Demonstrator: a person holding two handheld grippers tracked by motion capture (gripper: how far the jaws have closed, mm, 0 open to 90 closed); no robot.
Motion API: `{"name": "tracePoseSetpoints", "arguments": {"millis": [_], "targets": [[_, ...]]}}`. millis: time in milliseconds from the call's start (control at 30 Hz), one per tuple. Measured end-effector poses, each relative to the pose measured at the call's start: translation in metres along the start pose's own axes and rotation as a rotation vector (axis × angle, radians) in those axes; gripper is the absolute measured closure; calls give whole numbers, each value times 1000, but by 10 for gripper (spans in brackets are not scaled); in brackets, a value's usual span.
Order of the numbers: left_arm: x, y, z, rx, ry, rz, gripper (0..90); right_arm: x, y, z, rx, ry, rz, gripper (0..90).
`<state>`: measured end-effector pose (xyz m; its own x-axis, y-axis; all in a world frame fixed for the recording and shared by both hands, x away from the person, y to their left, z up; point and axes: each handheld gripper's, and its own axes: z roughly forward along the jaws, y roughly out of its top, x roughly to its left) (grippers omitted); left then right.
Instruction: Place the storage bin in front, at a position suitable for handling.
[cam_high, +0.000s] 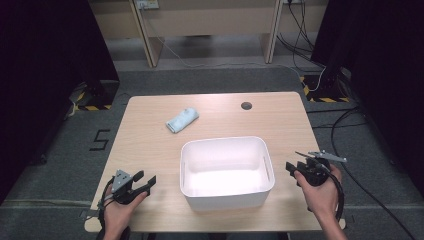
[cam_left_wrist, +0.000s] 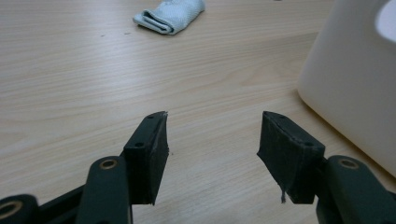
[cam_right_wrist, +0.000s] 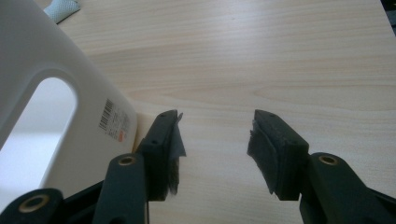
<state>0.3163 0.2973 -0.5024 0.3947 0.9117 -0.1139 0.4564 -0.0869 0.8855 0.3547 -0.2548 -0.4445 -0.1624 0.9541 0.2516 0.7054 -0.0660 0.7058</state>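
A white plastic bin (cam_high: 227, 200) stands empty at the front middle of the wooden table (cam_high: 145, 135). A folded light-blue cloth (cam_high: 182, 120) lies behind it, toward the table's left. My left gripper (cam_high: 147, 183) rests near the front left corner, open, with bare wood between its jaws; its own view has the cloth (cam_left_wrist: 170, 16) far ahead and the bin's wall (cam_left_wrist: 350, 84) to the right. My right gripper (cam_high: 294, 167) hovers beside the bin's right side, open and holding nothing (cam_right_wrist: 215, 135). The bin's handle cut-out and a barcode label (cam_right_wrist: 113, 122) sit just left of its jaws.
A round cable hole (cam_high: 246, 105) sits near the table's back edge. Desk legs, cables and black-yellow floor tape lie beyond the table. Bare wood stretches between the cloth and the left gripper, and right of the bin.
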Motion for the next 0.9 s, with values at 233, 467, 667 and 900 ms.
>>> {"name": "tracePoseSetpoints", "arguments": {"millis": [233,467,667,900], "targets": [[-10,14,1,-13,-39,-2,422,3,6,0,-8,3,-1,521],[-28,35,1,-25,-109,-9,428,6,16,-3,-27,5,-14,526],[-33,55,-6,-44,-120,18,435,12,21,-7,-26,15,-18,530],[-39,73,-13,-47,-153,22,443,22,27,-8,3,40,-22,614]]}}
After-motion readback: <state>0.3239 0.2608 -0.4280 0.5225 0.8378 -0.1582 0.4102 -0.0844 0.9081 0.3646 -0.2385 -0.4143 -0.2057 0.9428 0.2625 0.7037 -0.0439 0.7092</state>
